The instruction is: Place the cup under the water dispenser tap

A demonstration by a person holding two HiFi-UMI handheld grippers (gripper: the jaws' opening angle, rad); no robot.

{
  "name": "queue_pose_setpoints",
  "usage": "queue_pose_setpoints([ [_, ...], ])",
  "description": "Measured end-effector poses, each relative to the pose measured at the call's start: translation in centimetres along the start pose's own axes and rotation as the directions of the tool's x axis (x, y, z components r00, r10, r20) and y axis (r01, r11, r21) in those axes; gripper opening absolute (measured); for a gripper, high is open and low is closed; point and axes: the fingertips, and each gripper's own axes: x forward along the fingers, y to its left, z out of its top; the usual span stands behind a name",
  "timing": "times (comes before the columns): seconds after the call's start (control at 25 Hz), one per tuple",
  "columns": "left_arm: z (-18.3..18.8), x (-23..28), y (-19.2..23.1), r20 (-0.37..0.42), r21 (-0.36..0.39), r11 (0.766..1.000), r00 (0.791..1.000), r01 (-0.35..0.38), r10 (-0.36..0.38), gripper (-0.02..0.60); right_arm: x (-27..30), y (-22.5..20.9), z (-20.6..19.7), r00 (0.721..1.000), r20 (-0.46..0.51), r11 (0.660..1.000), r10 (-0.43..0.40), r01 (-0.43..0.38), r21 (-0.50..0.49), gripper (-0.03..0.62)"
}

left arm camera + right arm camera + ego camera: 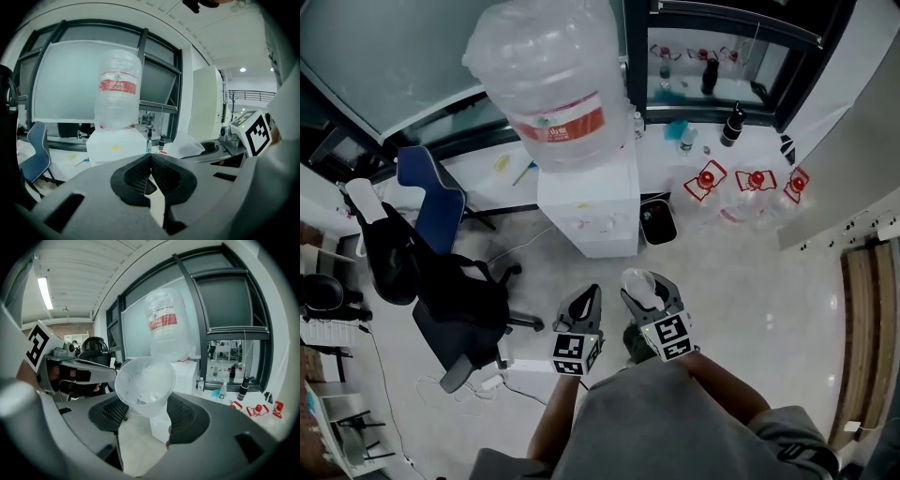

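Observation:
A white water dispenser (586, 214) stands on the floor ahead, with a large clear bottle (548, 75) on top. My right gripper (649, 292) is shut on a clear plastic cup (639, 283), which stands mouth-up between the pads, a short way in front of the dispenser. In the right gripper view the cup (145, 385) fills the gap between the jaws of the right gripper (146, 404), and the bottle (166, 324) rises behind it. My left gripper (587, 302) hangs beside it, shut and empty. The left gripper (150, 163) view shows the dispenser (117, 145) and the cup (187, 146) at the right.
A blue chair (433, 195) and a black office chair (455, 298) stand to the left. A small black bin (657, 223) sits right of the dispenser. Red-capped empty jugs (741, 192) and bottles (732, 124) line the window wall. A power strip (523, 366) lies on the floor.

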Motion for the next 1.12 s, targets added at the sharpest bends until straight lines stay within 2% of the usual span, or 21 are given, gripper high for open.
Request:
queue_pose_setpoints([
  [0.28,0.5,5.4,2.1,-0.075,0.015,0.999,0.996,0.039,-0.038,0.011,3.5,-3.3,0.6,1.0,-0.025,0.998,-0.016,0.018,0.062,0.252],
  [0.52,-1.4,8.6,2.5,-0.131,0.029,0.996,0.988,0.081,-0.076,0.011,5.5,-5.3,-1.6,0.998,-0.046,0.995,-0.039,0.043,0.093,0.252],
  [0.8,-3.6,11.0,3.7,-0.222,0.042,0.987,0.965,0.156,-0.143,0.011,8.6,-5.7,-3.8,0.994,-0.082,0.987,-0.069,0.08,0.142,0.252],
  [1.12,-6.0,13.7,6.6,-0.301,0.075,0.962,0.925,0.264,-0.231,0.011,13.1,-6.1,-7.0,0.973,-0.128,0.954,-0.194,0.218,0.205,0.252],
])
